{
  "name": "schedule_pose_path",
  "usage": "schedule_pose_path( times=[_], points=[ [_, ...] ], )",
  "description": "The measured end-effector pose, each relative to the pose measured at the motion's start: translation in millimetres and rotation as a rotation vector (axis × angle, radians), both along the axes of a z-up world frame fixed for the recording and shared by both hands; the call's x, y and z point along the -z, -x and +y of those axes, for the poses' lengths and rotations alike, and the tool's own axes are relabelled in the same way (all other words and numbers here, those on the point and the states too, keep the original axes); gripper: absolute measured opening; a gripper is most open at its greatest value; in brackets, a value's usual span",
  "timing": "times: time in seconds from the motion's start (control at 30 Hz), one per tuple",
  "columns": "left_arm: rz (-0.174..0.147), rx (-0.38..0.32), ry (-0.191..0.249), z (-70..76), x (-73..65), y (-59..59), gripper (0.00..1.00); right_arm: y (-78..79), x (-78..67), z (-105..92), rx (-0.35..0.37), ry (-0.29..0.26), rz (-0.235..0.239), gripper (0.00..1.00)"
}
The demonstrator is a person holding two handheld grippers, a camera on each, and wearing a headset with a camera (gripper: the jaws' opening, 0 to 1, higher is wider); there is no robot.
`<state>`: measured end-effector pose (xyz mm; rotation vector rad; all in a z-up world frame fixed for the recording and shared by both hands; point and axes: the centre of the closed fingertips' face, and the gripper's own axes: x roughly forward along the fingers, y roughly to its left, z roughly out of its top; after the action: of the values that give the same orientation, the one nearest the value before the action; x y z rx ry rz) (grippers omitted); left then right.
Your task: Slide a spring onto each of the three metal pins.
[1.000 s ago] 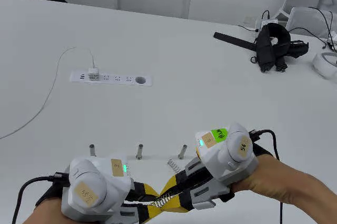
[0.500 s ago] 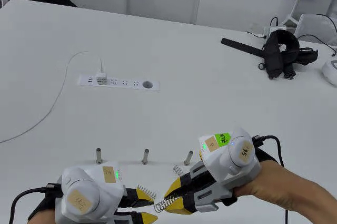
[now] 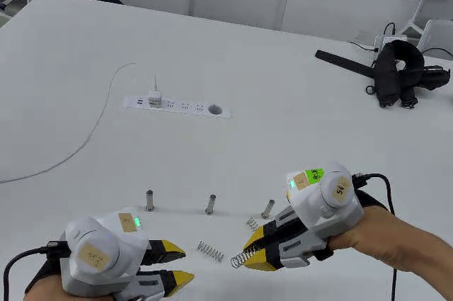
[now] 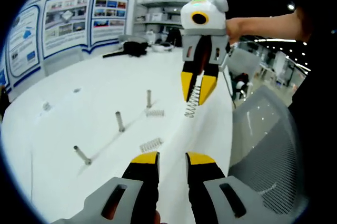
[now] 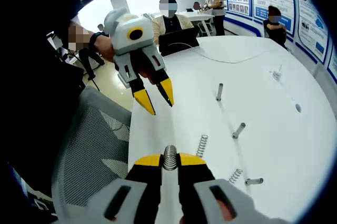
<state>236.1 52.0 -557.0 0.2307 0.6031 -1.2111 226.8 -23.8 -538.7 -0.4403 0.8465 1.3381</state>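
Looking first at what is cut off: the left gripper [image 3: 185, 263] sits at the bottom edge of the head view, nearer the person than the middle pin [image 3: 210, 204] and off to its left. Its body and the hand behind it run out of frame. Its jaws stand moderately apart with nothing gripped.

The right gripper [image 3: 245, 256] is on the near right of the middle pin, jaws closed down on one end of a held spring [image 4: 192, 103]. The pinched end is hidden between the yellow tips, and the free end sticks out past them. In the right gripper view this spring shows end-on as a small ring, so its length is unreadable there.

Three pins stand upright in a row on the white worktop [image 3: 297, 138]. The left pin [image 3: 149, 200] and right pin [image 3: 267, 208] flank the middle pin. All three are bare. Whether they are set into the worktop or a thin white base, I cannot tell.

A loose spring [image 3: 210, 251] lies flat on the near side of the middle pin, between the two grippers and touching neither. A small spring [image 3: 252, 223], hard to make out, lies right of the middle pin at the right pin's foot; contact is uncertain.

Well beyond the middle pin lies a power strip [image 3: 177, 106], its cable [image 3: 71, 152] trailing left. Far right of it sits black headgear [image 3: 403, 71], clipped by the frame edge.
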Motion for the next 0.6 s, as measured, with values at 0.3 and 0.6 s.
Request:
schedule_pose_path(
  times=[0.3, 0.6],
  points=[
    [0.013, -0.104, -0.015, 28.4, 11.9, -12.2, 0.23, -14.2, 3.4, 5.8, -0.004, 0.02, -0.012, 0.12],
    [0.024, -0.195, -0.029, 49.0, 22.1, -19.8, 0.3, -38.3, 2.1, 13.7, 0.002, 0.041, -0.021, 0.12]
  ],
)
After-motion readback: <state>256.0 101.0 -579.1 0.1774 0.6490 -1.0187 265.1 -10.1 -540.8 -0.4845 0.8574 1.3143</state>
